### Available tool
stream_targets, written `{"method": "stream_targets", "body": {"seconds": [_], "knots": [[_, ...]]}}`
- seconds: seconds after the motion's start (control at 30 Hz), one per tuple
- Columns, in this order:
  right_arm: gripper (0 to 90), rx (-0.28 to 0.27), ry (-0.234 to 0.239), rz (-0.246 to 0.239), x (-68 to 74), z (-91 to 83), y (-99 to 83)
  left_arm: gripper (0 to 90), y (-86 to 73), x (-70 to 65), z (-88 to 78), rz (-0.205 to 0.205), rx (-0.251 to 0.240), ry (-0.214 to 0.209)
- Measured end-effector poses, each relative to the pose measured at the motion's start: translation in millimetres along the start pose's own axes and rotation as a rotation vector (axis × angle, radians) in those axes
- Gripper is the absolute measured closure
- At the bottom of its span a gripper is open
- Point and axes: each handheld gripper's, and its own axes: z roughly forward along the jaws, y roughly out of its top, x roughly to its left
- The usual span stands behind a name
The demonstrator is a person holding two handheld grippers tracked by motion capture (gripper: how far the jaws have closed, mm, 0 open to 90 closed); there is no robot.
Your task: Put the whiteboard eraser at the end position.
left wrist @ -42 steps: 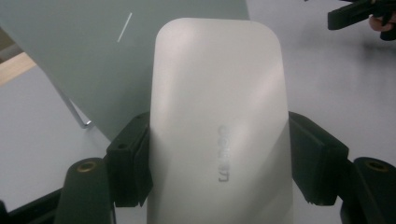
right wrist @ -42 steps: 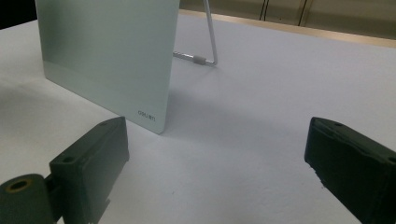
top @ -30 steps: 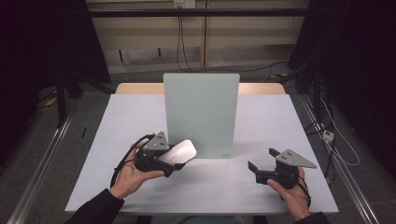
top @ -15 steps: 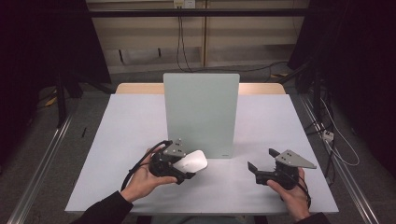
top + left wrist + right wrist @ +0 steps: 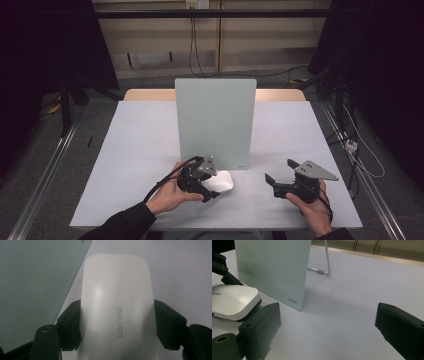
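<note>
White mouse [image 5: 220, 181] lies flat, long axis pointing rightward.

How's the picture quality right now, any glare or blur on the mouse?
Left gripper view: the mouse is close and soft, with a pale sheen down its back. Right gripper view: sharper, the board casts a faint shadow on the table. High view: dark surroundings.

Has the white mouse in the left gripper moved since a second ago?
Yes. The white mouse, clamped in the left gripper, has shifted rightward and toward the person, now lying just before the upright pale green board's bottom edge.
</note>
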Motion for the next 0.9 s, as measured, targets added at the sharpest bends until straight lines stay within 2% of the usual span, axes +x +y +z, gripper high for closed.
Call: {"method": "stream_targets", "body": {"seconds": [0.3,0.4,0.43,0.57,0.63,0.9], "knots": [[6.3,0.002,-0.001,0.001,-1.0,0.2,-0.2,31.0,-1.8,0.7,4.2,-0.012,-0.003,-0.005],[6.3,0.001,0.0,-0.001,-1.0,0.2,-0.7,31.0,-1.2,0.4,3.6,-0.011,0.008,0.004],[6.3,0.001,-0.002,0.0,-1.2,-0.2,-0.8,31.0,-2.1,1.2,4.3,-0.026,-0.003,-0.009],[6.3,0.002,-0.001,0.0,-1.0,-0.4,-0.9,30.9,-2.9,1.2,4.3,-0.042,-0.005,-0.011],[6.3,0.003,0.001,-0.002,-0.7,-0.2,-1.0,30.9,-4.1,0.2,4.9,-0.035,-0.017,-0.003],[6.3,0.003,0.0,0.008,-2.1,-0.8,-1.6,29.7,-6.1,-0.4,5.1,-0.05,-0.051,0.01]]}}
